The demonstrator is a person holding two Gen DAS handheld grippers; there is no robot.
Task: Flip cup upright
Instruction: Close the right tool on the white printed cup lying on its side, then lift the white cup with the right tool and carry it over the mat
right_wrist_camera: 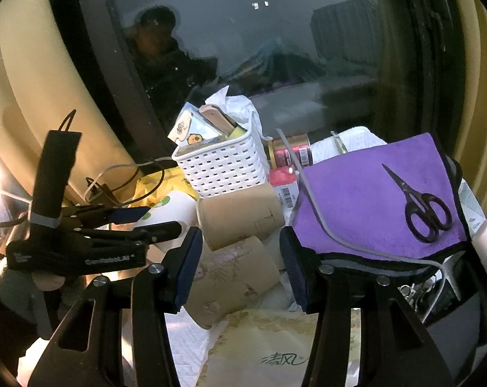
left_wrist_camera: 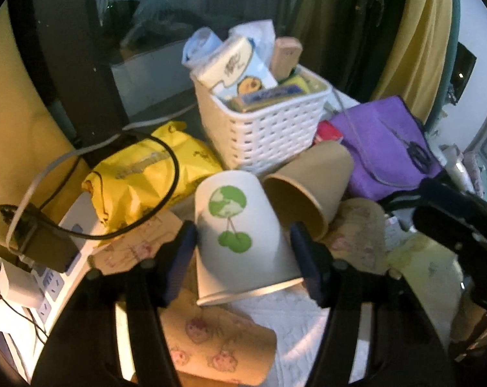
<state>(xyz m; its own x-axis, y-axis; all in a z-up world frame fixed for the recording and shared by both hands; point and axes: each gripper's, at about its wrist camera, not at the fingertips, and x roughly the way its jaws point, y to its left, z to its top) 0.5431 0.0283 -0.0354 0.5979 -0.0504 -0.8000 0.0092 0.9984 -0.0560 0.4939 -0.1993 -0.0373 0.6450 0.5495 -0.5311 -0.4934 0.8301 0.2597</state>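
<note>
A white paper cup (left_wrist_camera: 240, 235) with green prints stands upside down, tilted, its rim toward me. My left gripper (left_wrist_camera: 243, 251) has its pads on both sides of the cup and grips it. The cup also shows in the right wrist view (right_wrist_camera: 169, 213), between the left gripper's fingers (right_wrist_camera: 159, 230). A brown paper cup (left_wrist_camera: 308, 187) lies on its side just right of the white one, its mouth toward me; it also shows in the right wrist view (right_wrist_camera: 240, 216). My right gripper (right_wrist_camera: 240, 267) is open and empty, just in front of the brown cup.
A white basket (left_wrist_camera: 269, 122) full of packets stands behind the cups. A yellow bag (left_wrist_camera: 146, 174) and cables lie at left, a power strip (left_wrist_camera: 46, 283) beyond. A purple cloth (right_wrist_camera: 372, 193) with black scissors (right_wrist_camera: 421, 206) lies at right. Patterned paper (left_wrist_camera: 217, 345) covers the surface.
</note>
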